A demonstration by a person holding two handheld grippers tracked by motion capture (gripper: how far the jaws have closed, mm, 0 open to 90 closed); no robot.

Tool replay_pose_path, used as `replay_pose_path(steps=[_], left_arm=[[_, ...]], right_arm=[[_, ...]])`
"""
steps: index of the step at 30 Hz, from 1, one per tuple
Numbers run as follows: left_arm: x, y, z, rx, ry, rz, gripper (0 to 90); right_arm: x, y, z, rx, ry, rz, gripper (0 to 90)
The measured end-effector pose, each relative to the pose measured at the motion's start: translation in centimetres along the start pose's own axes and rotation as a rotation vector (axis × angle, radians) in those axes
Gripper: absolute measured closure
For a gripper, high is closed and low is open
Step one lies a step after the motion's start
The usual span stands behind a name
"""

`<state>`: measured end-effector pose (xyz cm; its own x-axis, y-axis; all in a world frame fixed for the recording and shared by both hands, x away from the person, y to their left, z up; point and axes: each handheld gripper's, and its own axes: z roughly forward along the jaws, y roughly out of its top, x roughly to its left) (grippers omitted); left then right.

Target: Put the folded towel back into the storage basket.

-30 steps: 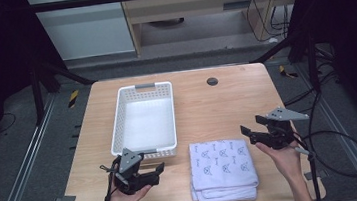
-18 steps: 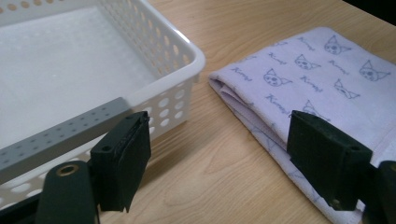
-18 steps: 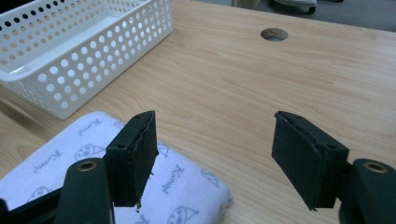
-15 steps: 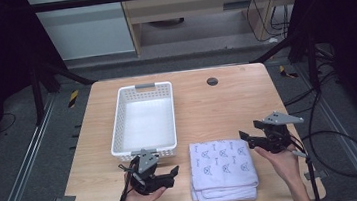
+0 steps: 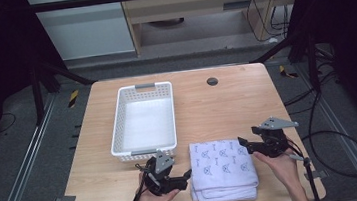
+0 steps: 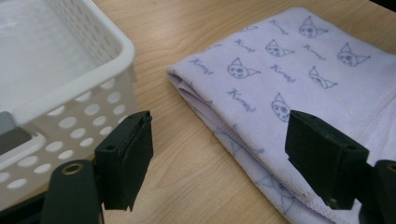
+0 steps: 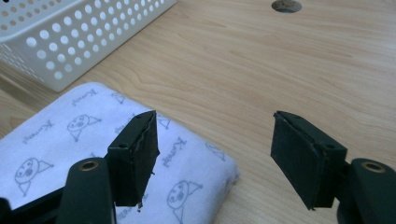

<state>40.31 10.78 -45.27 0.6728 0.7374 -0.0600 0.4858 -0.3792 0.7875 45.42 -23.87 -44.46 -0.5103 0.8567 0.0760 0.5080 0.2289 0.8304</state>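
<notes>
A folded lilac towel [image 5: 223,168] printed with small cartoon faces lies near the table's front edge, right of a white perforated basket [image 5: 117,127]. My left gripper [image 5: 187,176] sits low at the towel's left edge, jaws pointing right. In the left gripper view the gripper [image 6: 218,119] is open; its jaws have just closed a little, straddling the towel's [image 6: 289,70] folded edge without pressing it. My right gripper [image 5: 244,145] hovers at the towel's right edge, pointing left. In the right gripper view the gripper [image 7: 215,119] is open over the towel's [image 7: 70,130] corner.
The empty basket [image 6: 93,60] stands just beside the left gripper's left jaw, and its wall [image 7: 84,37] lies beyond the towel. A dark round cable hole [image 5: 212,81] sits at the table's back middle. Bare wood [image 5: 218,111] stretches behind the towel.
My left gripper has slid right along the front edge to the towel's left side and dropped lower. My right gripper has sunk toward the towel's right edge.
</notes>
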Motion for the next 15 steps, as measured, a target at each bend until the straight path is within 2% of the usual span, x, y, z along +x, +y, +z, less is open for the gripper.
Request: replay_pose_path(steps=[10,15], left_arm=[[-1.4,-0.4,1.9,0.043,-0.028,0.019,24.9],[-1.6,-0.6,2.6,0.059,-0.031,0.019,25.1]], right_arm=[[0.2,-0.8,0.9,0.042,0.006,-0.007,35.4],[0.2,-1.2,1.3,0.063,0.011,-0.003,36.3]])
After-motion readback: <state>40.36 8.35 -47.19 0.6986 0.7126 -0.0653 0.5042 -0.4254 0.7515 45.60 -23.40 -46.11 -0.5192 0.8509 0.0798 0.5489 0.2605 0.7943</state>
